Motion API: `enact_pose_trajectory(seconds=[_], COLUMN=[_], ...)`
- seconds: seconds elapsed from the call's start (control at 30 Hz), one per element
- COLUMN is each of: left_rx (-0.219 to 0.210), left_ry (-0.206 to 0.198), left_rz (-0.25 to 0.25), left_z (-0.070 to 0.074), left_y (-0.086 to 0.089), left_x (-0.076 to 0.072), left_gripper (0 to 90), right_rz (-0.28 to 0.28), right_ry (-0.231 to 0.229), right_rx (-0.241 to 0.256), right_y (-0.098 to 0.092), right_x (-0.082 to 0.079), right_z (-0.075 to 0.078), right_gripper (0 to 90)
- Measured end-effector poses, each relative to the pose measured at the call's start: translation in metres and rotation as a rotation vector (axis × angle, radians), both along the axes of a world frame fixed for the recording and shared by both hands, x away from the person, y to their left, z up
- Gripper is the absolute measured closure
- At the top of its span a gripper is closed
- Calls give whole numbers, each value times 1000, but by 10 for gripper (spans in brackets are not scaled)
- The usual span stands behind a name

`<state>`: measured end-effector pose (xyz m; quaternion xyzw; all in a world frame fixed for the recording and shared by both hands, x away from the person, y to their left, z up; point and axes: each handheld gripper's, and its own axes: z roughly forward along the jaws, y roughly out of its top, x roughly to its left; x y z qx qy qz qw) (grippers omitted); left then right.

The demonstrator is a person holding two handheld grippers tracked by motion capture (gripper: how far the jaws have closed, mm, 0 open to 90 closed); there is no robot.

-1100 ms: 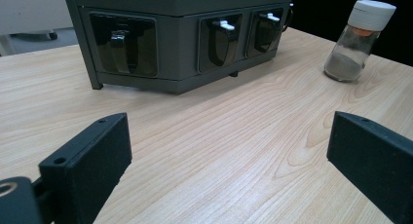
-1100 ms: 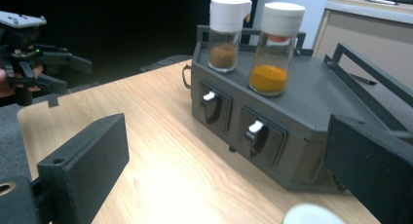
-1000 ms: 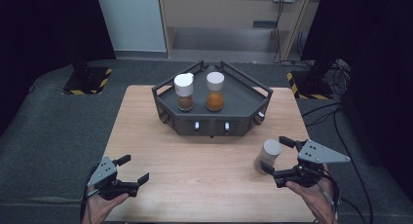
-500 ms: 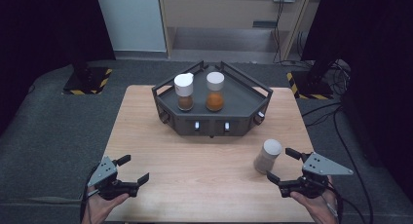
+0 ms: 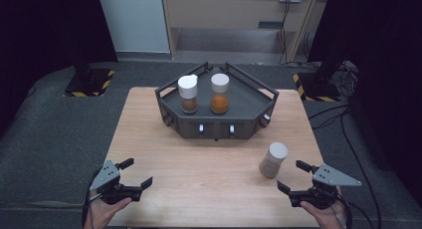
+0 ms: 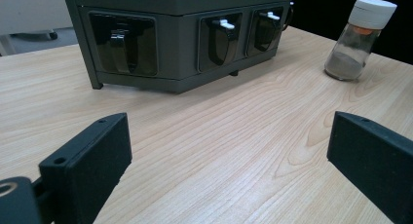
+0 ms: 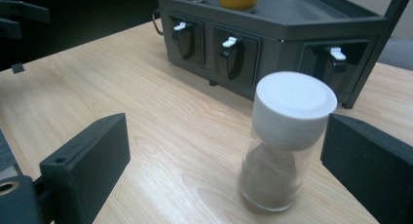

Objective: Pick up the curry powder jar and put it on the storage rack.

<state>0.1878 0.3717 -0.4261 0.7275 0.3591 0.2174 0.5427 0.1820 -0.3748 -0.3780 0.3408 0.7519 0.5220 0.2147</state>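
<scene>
High view: a pale wooden table (image 5: pixel 199 184) is seen from above, with a dark grey angular rack (image 5: pixel 249 107) at its far middle. Two white-capped spice jars stand on the rack, one with brown powder (image 5: pixel 188 94) and one with orange powder (image 5: pixel 219 93). A third jar (image 5: pixel 273 160), white-capped and holding grey-brown powder, stands upright on the table near the right edge. The right gripper (image 5: pixel 297 179) is held just near of it, jaws spread and empty. The left gripper (image 5: pixel 135 172) rests at the near left, well apart, jaws also spread. Grey carpet, a pale panel and a wooden cabinet lie beyond, with dark curtains at both sides.

Left gripper view: both black jaws are seen wide apart over bare wood, with the rack's front latches ahead and the loose jar far off to the right.

Right gripper view: the loose jar (image 7: pixel 282 146) stands between the spread jaws but closer to the right one. For a sound grasp, the gripper would best be shifted right to centre the jar, eased forward, and closed on the glass body below the cap, kept level so the jar is not tipped.
</scene>
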Motion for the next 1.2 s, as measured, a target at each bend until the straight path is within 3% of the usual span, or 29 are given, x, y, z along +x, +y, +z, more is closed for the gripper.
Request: enact_pose_trajectory(seconds=[0.63,1.2], left_rx=[-2,1], left_ry=[-5,-18], left_rz=[-4,-29], left_z=[0,0], left_y=[1,0], left_x=[-1,0], left_gripper=[14,14], right_rz=[-47,-54], right_ry=[0,25], right_rx=[6,27], right_y=[-10,-17], right_x=[-4,0], right_z=[-11,-17], right_gripper=[53,53])
